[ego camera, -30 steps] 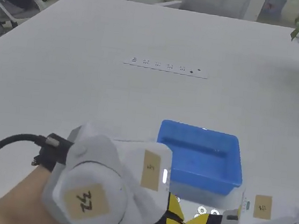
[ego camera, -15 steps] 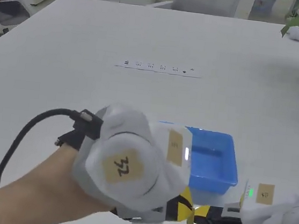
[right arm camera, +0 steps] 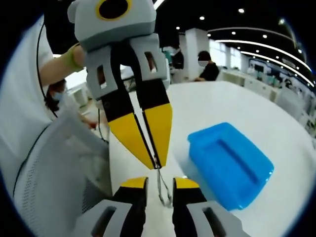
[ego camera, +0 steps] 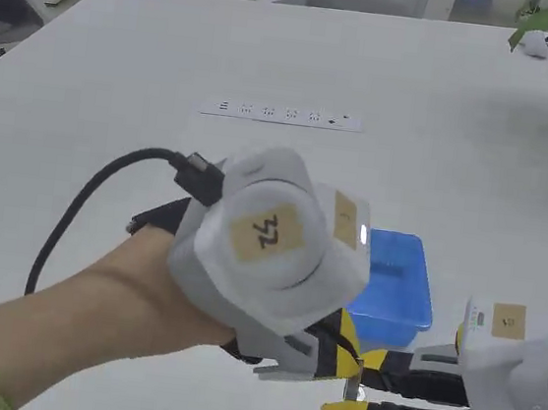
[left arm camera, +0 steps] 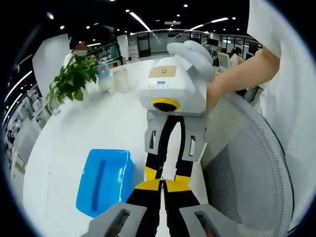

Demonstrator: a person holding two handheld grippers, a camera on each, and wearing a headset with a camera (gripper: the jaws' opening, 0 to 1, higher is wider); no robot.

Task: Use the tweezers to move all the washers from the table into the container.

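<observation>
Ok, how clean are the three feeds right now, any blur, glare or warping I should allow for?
Head view: even light, sharp, no glare on the table. Left gripper view: fisheye bends the blue container; bright ceiling lights on a dark background. Right gripper view: slightly soft, warped at the edges; the tweezers read thin but clear.

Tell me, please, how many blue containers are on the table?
1. The blue rectangular plastic container sits on the white table; in the head view the left claw covers its left part. More could be hidden behind it.
</observation>
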